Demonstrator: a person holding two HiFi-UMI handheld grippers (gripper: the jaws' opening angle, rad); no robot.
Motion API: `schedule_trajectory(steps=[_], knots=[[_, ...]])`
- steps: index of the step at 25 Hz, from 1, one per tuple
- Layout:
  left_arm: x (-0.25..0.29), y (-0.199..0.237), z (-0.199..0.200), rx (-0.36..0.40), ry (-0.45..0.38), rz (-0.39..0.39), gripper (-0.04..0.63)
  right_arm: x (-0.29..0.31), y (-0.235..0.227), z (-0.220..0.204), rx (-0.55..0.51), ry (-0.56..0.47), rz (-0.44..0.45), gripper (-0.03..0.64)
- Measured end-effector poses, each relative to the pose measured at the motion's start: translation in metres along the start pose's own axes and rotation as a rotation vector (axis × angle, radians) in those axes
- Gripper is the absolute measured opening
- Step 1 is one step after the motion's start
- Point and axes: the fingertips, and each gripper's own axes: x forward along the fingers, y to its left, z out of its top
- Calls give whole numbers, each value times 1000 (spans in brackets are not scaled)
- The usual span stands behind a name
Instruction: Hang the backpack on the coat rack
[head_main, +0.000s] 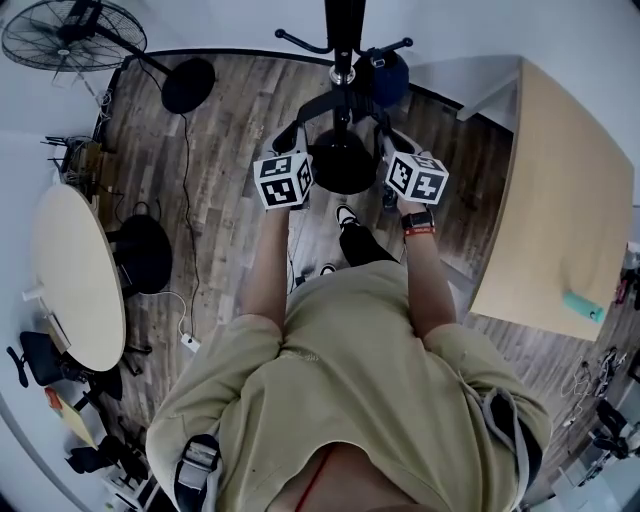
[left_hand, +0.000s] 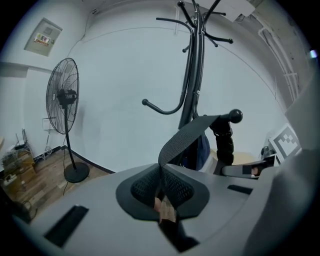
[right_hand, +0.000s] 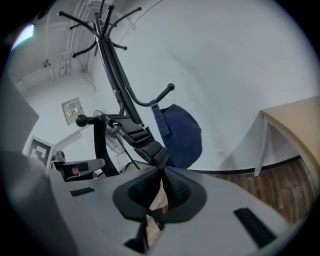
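Observation:
The black coat rack (head_main: 345, 30) stands right in front of me, its pole (left_hand: 192, 75) and curved hooks (right_hand: 165, 92) filling both gripper views. A dark blue backpack (head_main: 385, 75) hangs against the pole (right_hand: 180, 135), partly hidden behind it in the left gripper view (left_hand: 202, 150). My left gripper (left_hand: 161, 172) is shut on a grey webbing strap (left_hand: 187, 135) that runs up to a knobbed hook (left_hand: 235, 116). My right gripper (right_hand: 162, 175) is shut on a black padded strap (right_hand: 137, 137) that leads up to the same knobbed hook (right_hand: 81, 120). Both grippers (head_main: 292, 145) (head_main: 388, 140) are level, either side of the rack.
The rack's round base (head_main: 342, 160) sits on the wood floor between my grippers. A standing fan (head_main: 75, 35) (left_hand: 62, 100) is at the far left, and a round table (head_main: 75, 275) with a black chair (head_main: 145, 250) at the left. A wooden desk (head_main: 560, 200) (right_hand: 295, 120) stands to the right.

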Motion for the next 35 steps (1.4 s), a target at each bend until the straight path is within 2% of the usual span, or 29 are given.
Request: schedule_trajectory(steps=[6,12,20,27,35], knots=[[10,-23,-25,9,46,-89,26,14,14,-18,-25,30,31,32],[17,-50,-41,9,68,-139,28,24,29,-35,-41,61,83,41],[4,-50,-44,-19,71,-157,43,16,30,-36,-10,31,58,60],[-28,-53,-43,7,37,-147,48,-18,30,-22,10,-41,26,64],[-78,-61,-23,42,-56,-136,48,-72,49,-6,-20,-130,33,41]])
